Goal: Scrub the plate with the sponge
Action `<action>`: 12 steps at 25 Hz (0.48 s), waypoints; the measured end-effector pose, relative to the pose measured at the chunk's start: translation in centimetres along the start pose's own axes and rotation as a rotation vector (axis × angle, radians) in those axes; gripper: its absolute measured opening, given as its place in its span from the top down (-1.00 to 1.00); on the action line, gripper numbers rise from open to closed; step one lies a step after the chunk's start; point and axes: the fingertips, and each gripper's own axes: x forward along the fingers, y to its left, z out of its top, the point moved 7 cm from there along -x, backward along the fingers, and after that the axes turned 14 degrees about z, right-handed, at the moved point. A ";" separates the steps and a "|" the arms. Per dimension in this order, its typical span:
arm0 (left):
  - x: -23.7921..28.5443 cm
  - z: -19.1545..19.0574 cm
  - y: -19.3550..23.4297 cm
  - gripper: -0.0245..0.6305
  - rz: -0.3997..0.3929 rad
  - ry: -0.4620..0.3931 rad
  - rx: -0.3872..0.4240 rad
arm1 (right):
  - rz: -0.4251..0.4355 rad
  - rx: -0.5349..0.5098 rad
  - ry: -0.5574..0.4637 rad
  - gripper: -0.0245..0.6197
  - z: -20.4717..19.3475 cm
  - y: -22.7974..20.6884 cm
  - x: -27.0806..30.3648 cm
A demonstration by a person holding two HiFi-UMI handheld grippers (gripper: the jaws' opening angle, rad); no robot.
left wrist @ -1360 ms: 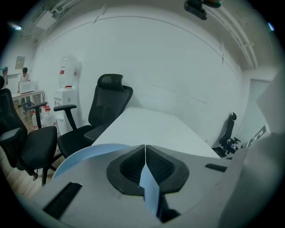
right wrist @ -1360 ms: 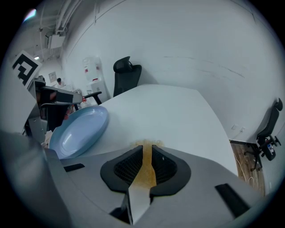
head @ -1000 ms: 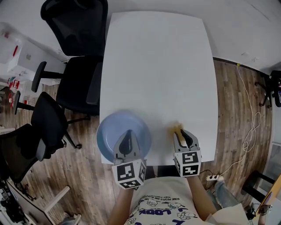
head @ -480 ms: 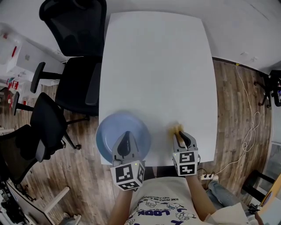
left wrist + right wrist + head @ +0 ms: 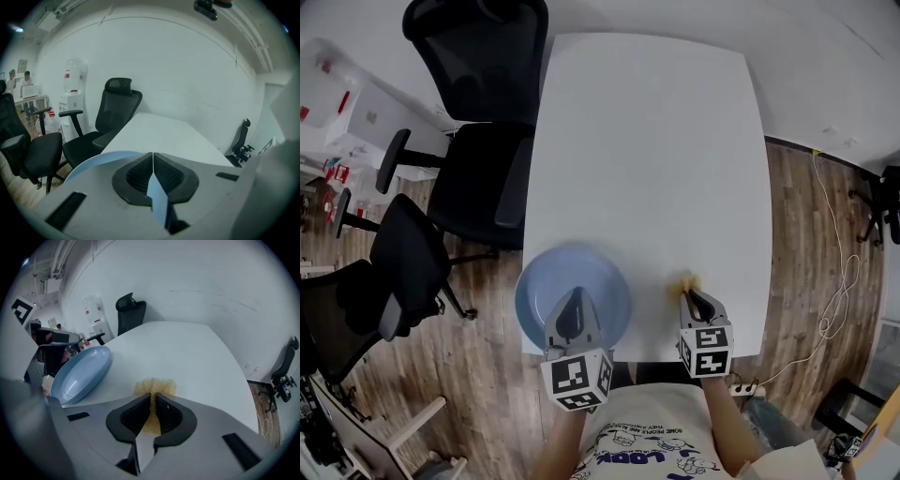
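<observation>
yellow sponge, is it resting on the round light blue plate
No, the yellow sponge is pinched in the right gripper over the white table, clear of the round light blue plate.

You see a pale blue plate (image 5: 551, 281), a tan-yellow sponge (image 5: 682, 279) and a white worktop (image 5: 647, 141). Your left tool (image 5: 574, 298) and right tool (image 5: 693, 298) carry black-and-white square markers. The chairs (image 5: 478, 187) are black, the floor (image 5: 483, 361) brown wood.

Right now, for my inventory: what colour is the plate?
The plate is light blue; clearest in the right gripper view.
</observation>
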 end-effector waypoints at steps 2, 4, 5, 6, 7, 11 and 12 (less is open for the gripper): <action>-0.1 0.1 0.2 0.88 0.003 -0.004 -0.008 | -0.001 0.031 -0.004 0.78 0.0 -0.1 -0.2; -0.2 0.3 0.3 0.88 0.004 -0.007 -0.021 | 0.002 0.054 -0.015 0.78 0.3 0.0 -0.4; -0.2 0.4 0.4 0.88 0.006 -0.009 -0.026 | 0.008 0.061 -0.024 0.79 0.6 0.1 -0.4; -0.2 0.5 0.5 0.88 0.009 -0.013 -0.028 | 0.015 0.063 -0.036 0.79 1.1 0.3 -0.4; -0.2 0.7 0.6 0.88 0.012 -0.018 -0.027 | 0.023 0.062 -0.048 0.79 1.7 0.5 -0.4; -0.4 1.4 1.1 0.88 0.031 -0.040 -0.033 | 0.064 0.031 -0.100 0.79 4.3 1.8 -0.4; -0.5 1.5 1.3 0.88 0.037 -0.045 -0.036 | 0.077 0.022 -0.111 0.79 4.9 2.2 -0.5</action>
